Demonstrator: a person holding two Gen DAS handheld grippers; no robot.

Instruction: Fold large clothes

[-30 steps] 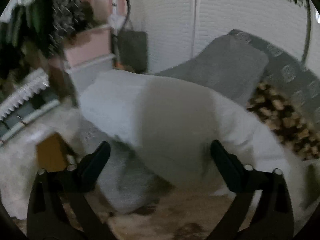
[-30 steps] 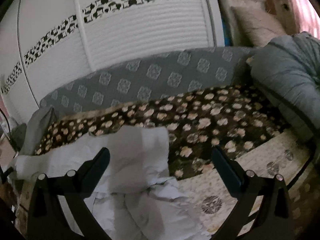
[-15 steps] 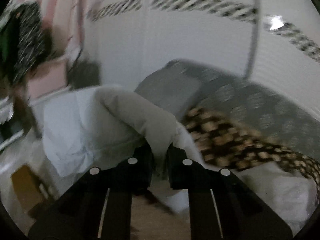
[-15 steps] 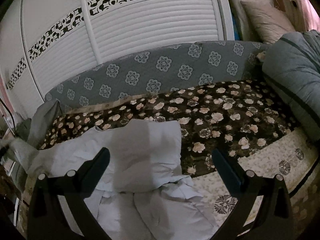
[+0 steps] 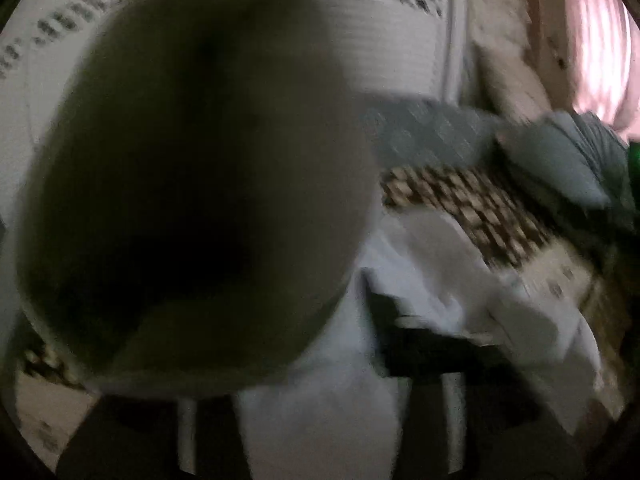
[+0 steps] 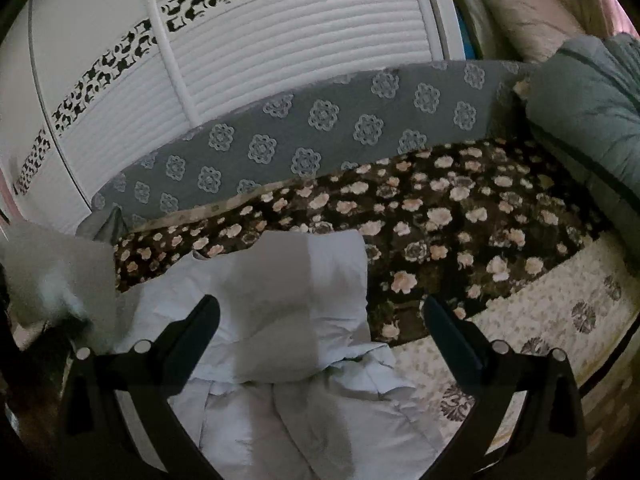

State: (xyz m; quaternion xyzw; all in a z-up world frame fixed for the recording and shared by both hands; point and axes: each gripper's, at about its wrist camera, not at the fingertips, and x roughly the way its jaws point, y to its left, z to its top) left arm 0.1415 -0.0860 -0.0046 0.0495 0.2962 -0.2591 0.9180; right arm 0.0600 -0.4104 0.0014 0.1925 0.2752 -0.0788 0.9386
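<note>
Right wrist view is the clear one, so starting there; my right claw (image 6: 320,320) is spread wide with nothing between the fingers, hanging just over the pale garment (image 6: 280,300), which lies rumpled on the bed (image 6: 540,328) from about 6 o'clock up toward the middle of the frame; one flap of it is folded over and reaches onto the dark floral blanket (image 6: 440,208) at around 2 o'clock; past that there's a grey patterned cover (image 6: 320,120) and the white slatted doors (image 6: 300,40) at 12; a grey pillow (image 6: 580,120) sits at 3.

Left wrist view is a blurry mess tbh; a big dark patch of cloth (image 5: 192,184) right up against the lens covers everything from 9 to 12 o'clock; the left claw (image 5: 304,392) is opening at this moment, fingers only dark smears at 6, and I can't tell if any fabric is between them; more of the pale garment (image 5: 460,280) shows at 4.
</note>
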